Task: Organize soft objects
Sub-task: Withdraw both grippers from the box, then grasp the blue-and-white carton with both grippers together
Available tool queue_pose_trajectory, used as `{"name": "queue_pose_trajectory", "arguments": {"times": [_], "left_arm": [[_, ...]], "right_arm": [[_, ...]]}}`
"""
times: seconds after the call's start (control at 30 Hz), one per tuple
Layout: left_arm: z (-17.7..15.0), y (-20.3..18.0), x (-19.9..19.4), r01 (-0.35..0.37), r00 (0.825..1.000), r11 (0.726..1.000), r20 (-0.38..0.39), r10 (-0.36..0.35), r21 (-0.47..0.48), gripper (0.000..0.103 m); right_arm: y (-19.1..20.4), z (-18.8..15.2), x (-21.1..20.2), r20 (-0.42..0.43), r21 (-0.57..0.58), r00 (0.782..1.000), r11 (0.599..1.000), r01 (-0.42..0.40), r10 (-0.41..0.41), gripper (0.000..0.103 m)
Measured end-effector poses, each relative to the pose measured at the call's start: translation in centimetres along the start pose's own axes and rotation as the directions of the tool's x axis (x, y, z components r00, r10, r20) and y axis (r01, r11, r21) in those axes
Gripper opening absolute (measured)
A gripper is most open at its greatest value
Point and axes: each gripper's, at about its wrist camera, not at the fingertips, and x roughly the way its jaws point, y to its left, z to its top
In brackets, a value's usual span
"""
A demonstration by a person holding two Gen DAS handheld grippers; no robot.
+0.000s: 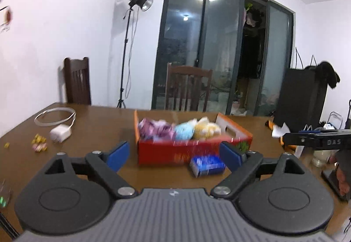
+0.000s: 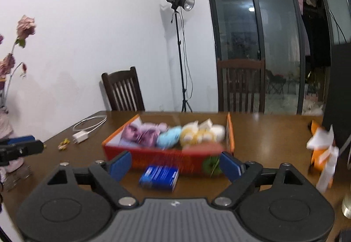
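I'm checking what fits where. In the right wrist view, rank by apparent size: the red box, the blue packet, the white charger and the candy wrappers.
Largest to smallest as they look:
1. red box
2. blue packet, nearer the camera, so flattered
3. white charger
4. candy wrappers

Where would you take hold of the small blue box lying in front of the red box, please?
Grip the blue box across its two short sides, coming down from above. It lies flat on the table, so its broad face is up, and the red box stands close behind it, blocking a level approach from that side.

Left claw [image 1: 174,156] spread wide, empty — right claw [image 2: 175,165] likewise, both level.
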Motion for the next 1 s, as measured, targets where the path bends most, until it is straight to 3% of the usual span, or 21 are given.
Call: {"name": "queue_pose_trajectory", "arguments": {"times": [0.1,0.27,0.57,0.63,0.7,0.83,1.0], "left_arm": [[-2.3,0.0,-1.7,-0.018,1.0,1.0,-0.02,0.017,-0.004,0.094],[-3.6,0.1,-1.5,-0.002,0.997,1.0,-0.073,0.0,-0.026,0.094],[-3.9,-0.3,2.6,0.016,0.991,1.0,-0.136,-0.018,-0.014,0.094],[-3.8,0.0,4.0,0.02,0.988,0.999,-0.153,-0.024,-0.029,0.091],[-3.5,0.2,5.8,0.025,0.985,0.999,-0.171,-0.031,-0.039,0.079],[-2.6,0.3,10.4,0.06,0.978,0.996,-0.197,-0.072,-0.069,0.065],[-1.4,-0.2,16.8,0.124,0.958,0.987,-0.248,-0.145,-0.1,0.045]], "right_arm": [[1.1,-3.3,-1.9,0.026,-0.018,1.0,1.0,-0.012,0.013,0.098],[2.3,-7.2,-3.5,0.011,-0.043,1.0,0.999,-0.012,0.012,0.099],[1.7,-6.9,-0.9,-0.046,0.0,0.999,1.0,-0.028,0.028,0.096],[1.2,-6.7,0.4,-0.059,0.016,0.998,1.0,-0.027,0.028,0.09],[0.6,-6.3,1.9,-0.069,0.042,0.997,0.999,-0.03,0.033,0.088],[-0.7,-5.0,6.2,-0.109,0.094,0.994,0.995,-0.017,0.027,0.079],[-2.2,-3.6,12.4,-0.15,0.184,0.986,0.982,-0.049,0.077,0.056]]}}
